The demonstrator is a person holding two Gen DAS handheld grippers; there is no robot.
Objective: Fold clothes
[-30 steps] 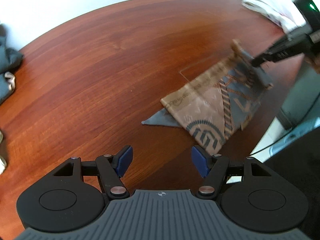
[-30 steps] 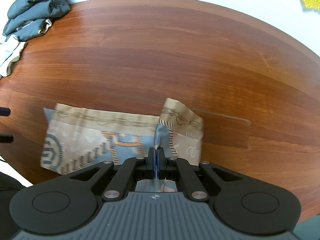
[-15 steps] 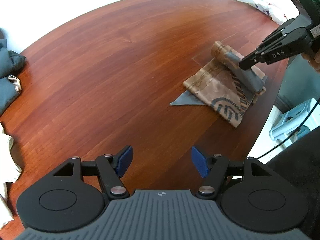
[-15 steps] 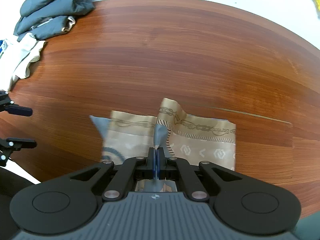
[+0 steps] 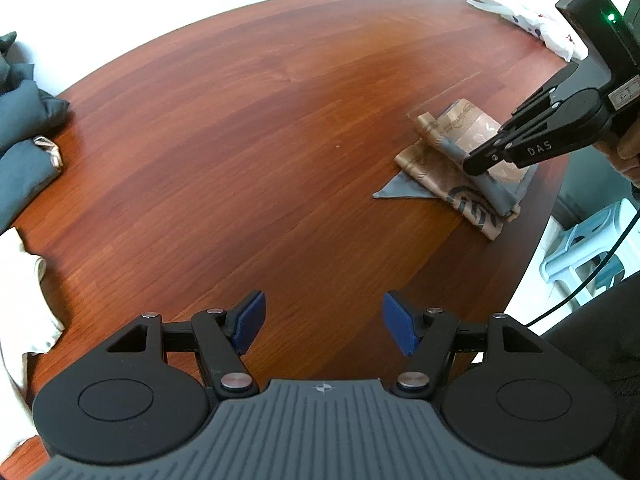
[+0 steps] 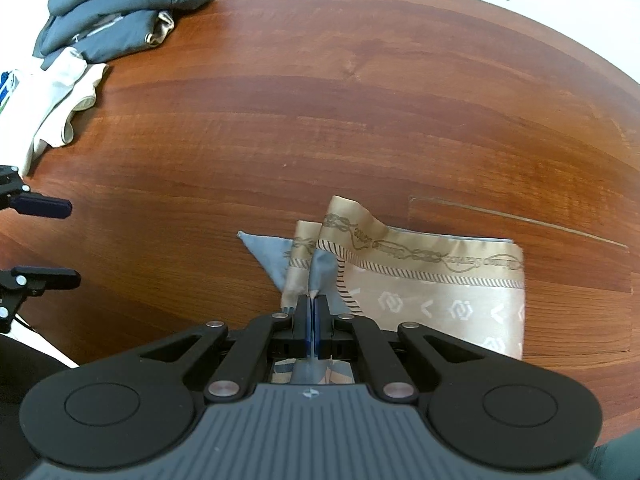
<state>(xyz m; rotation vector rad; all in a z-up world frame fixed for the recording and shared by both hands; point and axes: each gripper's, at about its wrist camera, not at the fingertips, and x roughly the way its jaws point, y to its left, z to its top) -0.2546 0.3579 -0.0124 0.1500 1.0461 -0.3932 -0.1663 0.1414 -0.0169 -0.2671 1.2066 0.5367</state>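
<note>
1. One patterned scarf point(image 6: 432, 280), tan with a rope-and-chain border and a grey-blue reverse, lies partly folded on the wooden counter point(image 6: 320, 120), close to the counter's near edge.
2. Its sheen suggests a thin, silky cloth: I judge it light, limp and slippery, likely to slide on the polished wood and to slump out of any crease that is not pressed flat.
3. A grey-blue corner point(image 6: 264, 250) pokes out flat on the wood at the scarf's left side in the right wrist view, and a raised fold stands up beside it.
4. The right gripper point(image 6: 311, 316) has its jaws fully closed on a pinch of the grey-blue cloth, which rises into them as a narrow peak; the left wrist view shows the same grip from the side.
5. Good places to take hold, in my judgement, are hemmed corners and edges, where the doubled border gives the pads something to bite; a mid-panel pinch would only bunch it.
6. The left gripper point(image 5: 323, 322) hangs over bare wood well apart from the scarf, its blue pads point(image 5: 250, 320) standing wide with nothing between them.
7. Further out, grey garments point(image 6: 120, 12) and a cream garment point(image 6: 64, 92) sit at the far left of the counter, a white bag point(image 5: 524, 20) at its far edge.
</note>
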